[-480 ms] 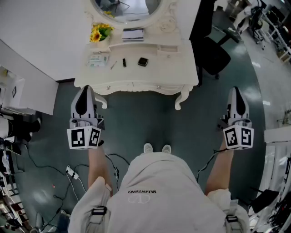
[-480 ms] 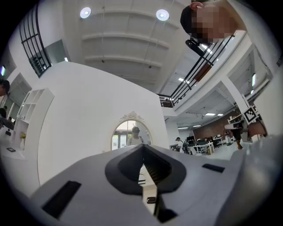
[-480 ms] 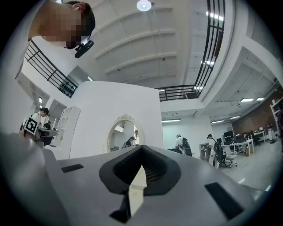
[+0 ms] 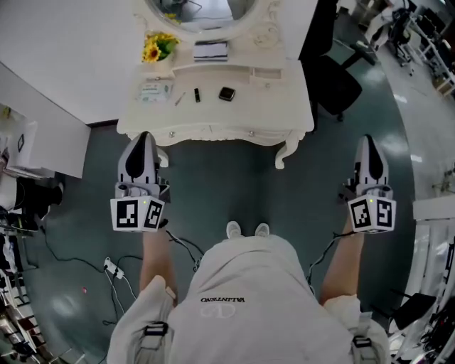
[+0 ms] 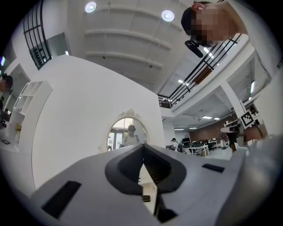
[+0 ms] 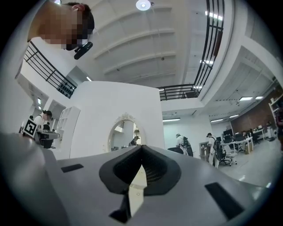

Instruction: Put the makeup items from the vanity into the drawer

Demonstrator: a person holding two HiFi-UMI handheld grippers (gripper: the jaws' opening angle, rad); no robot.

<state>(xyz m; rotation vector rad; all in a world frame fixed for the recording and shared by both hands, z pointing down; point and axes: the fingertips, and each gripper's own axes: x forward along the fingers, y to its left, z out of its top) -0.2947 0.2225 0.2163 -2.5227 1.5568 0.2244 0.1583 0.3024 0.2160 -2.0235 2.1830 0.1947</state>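
Desk [image 4: 279, 106]: set against the wall, ahead of the person's shoes [image 4: 247, 230].
Mirror [image 4: 199, 11]: back centre of the desk.
Flowers [image 4: 158, 48]: back left.
Flat box [image 4: 211, 52]: on the raised shelf below the mirror.
On the top, left to right, each apart: packet [image 4: 155, 91], thin stick [image 4: 178, 99], tube [image 4: 197, 94], compact [image 4: 227, 93].
Chair [image 4: 334, 89]: right of the desk.

The mirror [image 4: 199, 11] behind the vanity [image 4: 284, 106] is cut off above. Dark items [image 4: 227, 93] on the vanity are tiny; their kind is unclear.
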